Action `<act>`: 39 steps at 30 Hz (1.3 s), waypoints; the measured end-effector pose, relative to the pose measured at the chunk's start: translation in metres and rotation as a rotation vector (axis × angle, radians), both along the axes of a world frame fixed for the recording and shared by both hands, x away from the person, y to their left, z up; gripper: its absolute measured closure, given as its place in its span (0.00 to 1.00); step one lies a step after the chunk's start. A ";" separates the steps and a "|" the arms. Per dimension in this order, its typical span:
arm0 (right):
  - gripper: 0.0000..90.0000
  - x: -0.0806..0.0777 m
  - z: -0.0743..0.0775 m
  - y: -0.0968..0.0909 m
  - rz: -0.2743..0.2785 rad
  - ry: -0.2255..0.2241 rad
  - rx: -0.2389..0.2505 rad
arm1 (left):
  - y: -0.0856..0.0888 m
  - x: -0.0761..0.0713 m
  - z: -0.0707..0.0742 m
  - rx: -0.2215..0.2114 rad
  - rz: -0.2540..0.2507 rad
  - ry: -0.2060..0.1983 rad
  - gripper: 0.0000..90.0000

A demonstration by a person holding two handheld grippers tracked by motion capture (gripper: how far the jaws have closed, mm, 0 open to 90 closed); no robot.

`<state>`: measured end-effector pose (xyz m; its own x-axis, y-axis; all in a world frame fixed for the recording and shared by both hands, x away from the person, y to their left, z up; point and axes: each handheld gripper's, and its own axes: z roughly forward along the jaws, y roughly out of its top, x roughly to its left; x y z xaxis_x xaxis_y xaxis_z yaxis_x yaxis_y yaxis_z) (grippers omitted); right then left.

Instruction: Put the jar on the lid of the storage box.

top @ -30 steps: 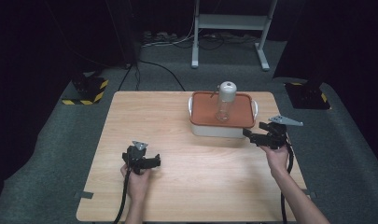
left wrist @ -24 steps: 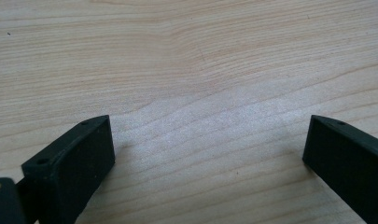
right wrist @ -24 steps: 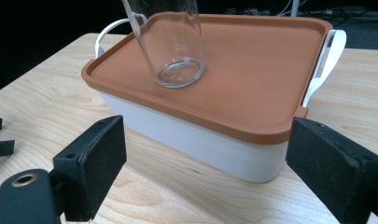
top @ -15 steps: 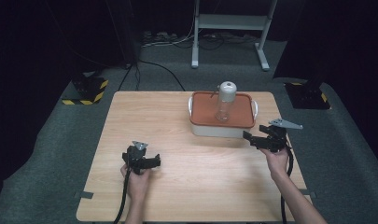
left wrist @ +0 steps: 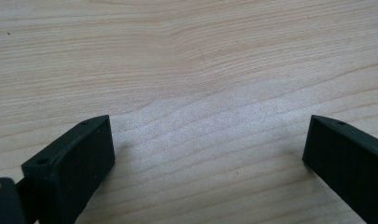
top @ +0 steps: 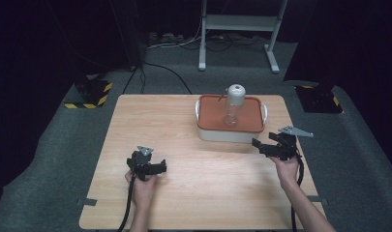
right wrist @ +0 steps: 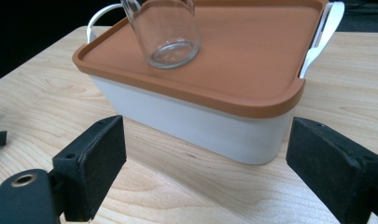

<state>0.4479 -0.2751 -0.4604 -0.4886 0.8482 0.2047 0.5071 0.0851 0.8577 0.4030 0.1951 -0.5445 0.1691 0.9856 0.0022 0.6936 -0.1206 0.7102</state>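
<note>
A white box with a terracotta lid (top: 231, 120) (right wrist: 233, 60) stands at the table's far right of centre, with white handles at both ends. On the lid stands a clear glass bottle with a white cap (top: 234, 104); its glass base (right wrist: 170, 35) appears in the right gripper view. My right gripper (top: 262, 147) (right wrist: 205, 158) is open, low over the table just in front of the box's near right corner, aimed at the box wall. My left gripper (top: 157, 167) (left wrist: 207, 149) is open over bare wood at the near left, nothing between its jaws.
The light wooden table (top: 184, 145) stands on grey carpet. Beyond it are cables, a white metal frame (top: 239, 29) and black floor bases with yellow-black tape (top: 89, 94) at either side. Bare wood lies between the two grippers.
</note>
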 end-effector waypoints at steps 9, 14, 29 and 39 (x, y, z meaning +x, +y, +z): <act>0.13 -0.001 -0.001 0.002 0.007 -0.005 -0.014 | 0.000 0.000 0.000 0.000 0.000 0.000 0.02; 0.13 -0.001 -0.009 0.006 0.006 0.006 -0.013 | 0.000 0.000 0.000 0.000 0.000 0.000 0.02; 0.13 -0.002 -0.021 0.012 0.017 0.022 -0.042 | 0.000 0.000 0.000 0.001 0.000 0.001 0.02; 0.13 -0.003 -0.029 0.013 0.010 0.038 -0.051 | 0.000 0.000 0.000 0.001 0.000 0.001 0.02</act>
<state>0.4447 -0.2619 -0.4892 -0.4898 0.8530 0.1802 0.5384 0.1335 0.8320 0.4030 0.1951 -0.5444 0.1692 0.9856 0.0030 0.6941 -0.1213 0.7096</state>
